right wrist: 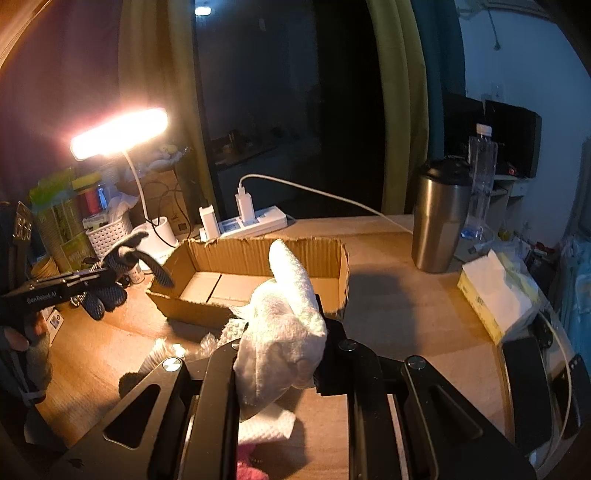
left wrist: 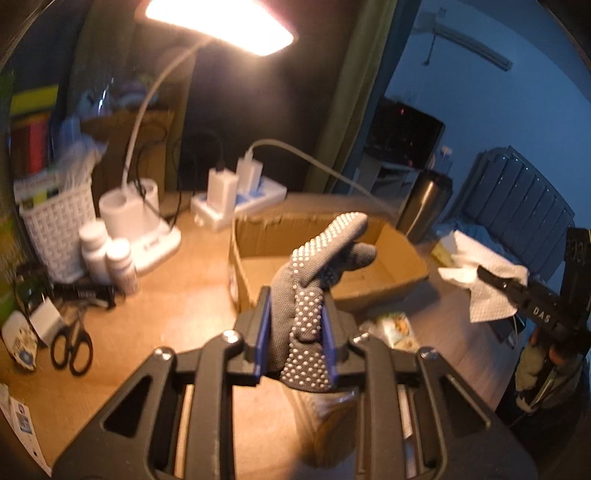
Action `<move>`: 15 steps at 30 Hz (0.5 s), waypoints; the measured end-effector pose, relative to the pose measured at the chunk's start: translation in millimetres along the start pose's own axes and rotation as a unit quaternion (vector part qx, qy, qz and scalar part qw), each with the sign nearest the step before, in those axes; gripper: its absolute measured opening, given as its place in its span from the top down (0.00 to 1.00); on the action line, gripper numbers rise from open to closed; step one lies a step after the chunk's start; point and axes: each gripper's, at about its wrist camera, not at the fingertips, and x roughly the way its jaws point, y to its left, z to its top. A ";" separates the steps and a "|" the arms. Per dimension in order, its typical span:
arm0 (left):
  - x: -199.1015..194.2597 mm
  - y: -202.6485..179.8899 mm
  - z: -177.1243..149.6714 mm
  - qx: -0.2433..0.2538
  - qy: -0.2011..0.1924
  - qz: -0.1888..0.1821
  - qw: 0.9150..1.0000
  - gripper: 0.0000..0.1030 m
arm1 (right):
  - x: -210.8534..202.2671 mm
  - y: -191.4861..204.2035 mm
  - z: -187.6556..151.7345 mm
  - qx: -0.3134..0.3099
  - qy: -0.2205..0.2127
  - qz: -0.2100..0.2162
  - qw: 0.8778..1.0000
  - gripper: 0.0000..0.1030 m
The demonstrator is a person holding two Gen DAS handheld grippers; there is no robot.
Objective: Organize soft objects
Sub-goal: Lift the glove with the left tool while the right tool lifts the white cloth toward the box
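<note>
My left gripper (left wrist: pixel 297 332) is shut on a grey glove with white dots (left wrist: pixel 314 291), held above the desk in front of the open cardboard box (left wrist: pixel 388 273). In the right wrist view the left gripper (right wrist: pixel 107 275) and the glove (right wrist: pixel 122 258) show at the left of the box (right wrist: pixel 258 254). My right gripper (right wrist: pixel 279 343) is shut on a white towel (right wrist: pixel 284 321), held above the desk just in front of the box. In the left wrist view the right gripper (left wrist: pixel 487 275) holds the white towel (left wrist: pixel 487 280) at the right. The box looks empty inside.
A lit desk lamp (left wrist: pixel 221 22), power strip (left wrist: pixel 240 203), white basket (left wrist: pixel 59 229), two white bottles (left wrist: pixel 107 258) and scissors (left wrist: pixel 72 343) stand at the left. A steel tumbler (right wrist: pixel 439 218), water bottle (right wrist: pixel 480 177) and tissue box (right wrist: pixel 495 295) stand at the right. Plastic wrappers (right wrist: pixel 207 339) lie before the box.
</note>
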 end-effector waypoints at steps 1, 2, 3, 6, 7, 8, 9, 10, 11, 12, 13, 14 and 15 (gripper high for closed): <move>-1.5 -0.9 3.4 0.002 -0.006 0.000 1.000 0.76 | 0.8 -0.4 2.5 -0.001 -0.002 0.000 1.000 0.84; -2.8 -2.2 6.4 0.005 -0.012 0.001 1.000 0.76 | 1.6 -0.8 5.0 -0.003 -0.005 0.001 1.000 0.84; -3.5 -3.0 10.4 0.006 -0.018 0.000 1.000 0.76 | 2.6 -1.2 7.0 -0.004 -0.007 0.001 1.000 0.84; -2.6 -4.6 18.5 0.006 -0.027 -0.003 1.000 0.76 | 6.9 -2.1 14.0 -0.006 -0.013 0.004 1.000 0.84; -1.6 -5.1 21.2 0.006 -0.029 -0.003 1.000 0.76 | 8.3 -2.4 15.6 -0.006 -0.014 0.004 1.000 0.84; 1.3 -5.0 22.9 0.007 -0.030 -0.003 1.000 0.76 | 10.5 -3.0 17.7 -0.007 -0.015 0.005 1.000 0.84; 4.1 -5.2 24.9 0.007 -0.032 -0.002 0.999 0.76 | 12.4 -3.2 19.6 -0.007 -0.016 0.005 1.000 0.84; 6.1 -5.4 26.4 0.008 -0.034 -0.002 0.999 0.76 | 14.6 -3.9 21.4 -0.007 -0.017 0.006 1.000 0.84; 8.5 -6.0 27.7 0.010 -0.036 0.002 0.999 0.76 | 17.1 -4.3 23.4 -0.007 -0.018 0.006 1.000 0.84; 11.4 -8.2 29.2 0.019 -0.042 0.012 0.999 0.76 | 19.8 -4.9 24.8 -0.006 -0.019 0.006 1.000 0.84; 13.6 -9.9 30.1 0.026 -0.045 0.018 0.998 0.76 | 23.2 -6.0 26.5 -0.005 -0.019 0.007 1.000 0.84; 16.0 -10.9 30.5 0.031 -0.046 0.019 0.998 0.76 | 27.4 -6.6 28.0 -0.004 -0.018 0.007 1.000 0.84; 19.7 -12.1 31.8 0.033 -0.046 0.018 0.998 0.76 | 31.5 -7.1 29.2 -0.003 -0.018 0.007 1.000 0.84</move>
